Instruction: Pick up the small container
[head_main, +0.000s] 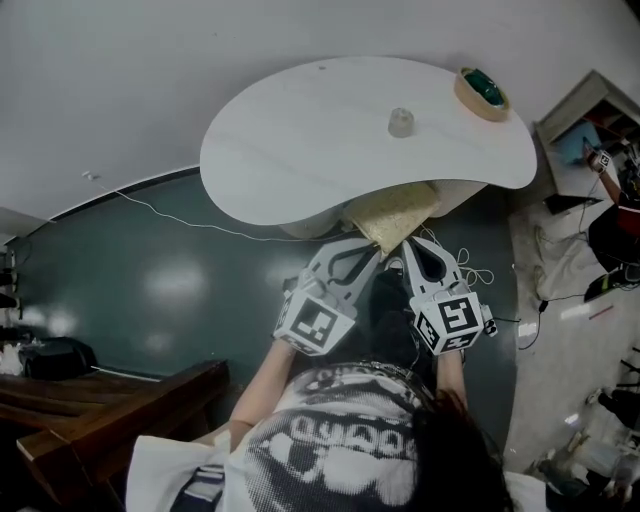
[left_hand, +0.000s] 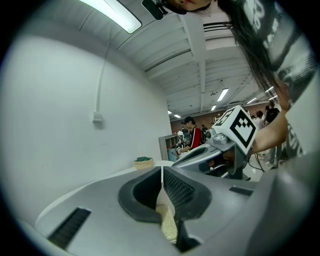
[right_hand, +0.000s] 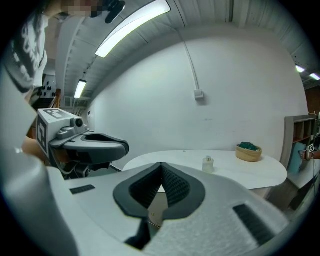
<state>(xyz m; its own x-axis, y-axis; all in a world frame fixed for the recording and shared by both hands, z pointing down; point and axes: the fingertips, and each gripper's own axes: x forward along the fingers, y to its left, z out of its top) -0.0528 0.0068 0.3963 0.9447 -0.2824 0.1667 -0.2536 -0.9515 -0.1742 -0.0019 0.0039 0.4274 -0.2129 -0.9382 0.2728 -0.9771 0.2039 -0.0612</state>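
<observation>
Beige woven sheet (head_main: 395, 213) pinched in left gripper (head_main: 372, 250) at white table's (head_main: 280, 160) near edge; right gripper (head_main: 408, 243) pressed together at the same sheet's corner. Small container (head_main: 401, 122), clear, upright mid-table, well apart from both grippers, round basket (head_main: 482, 92) beyond to its right

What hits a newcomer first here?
At the white table's near edge, the left gripper is shut on a beige mat, with the right gripper shut beside it. The container stands mid-table, and a bowl sits at the far right rim.
</observation>
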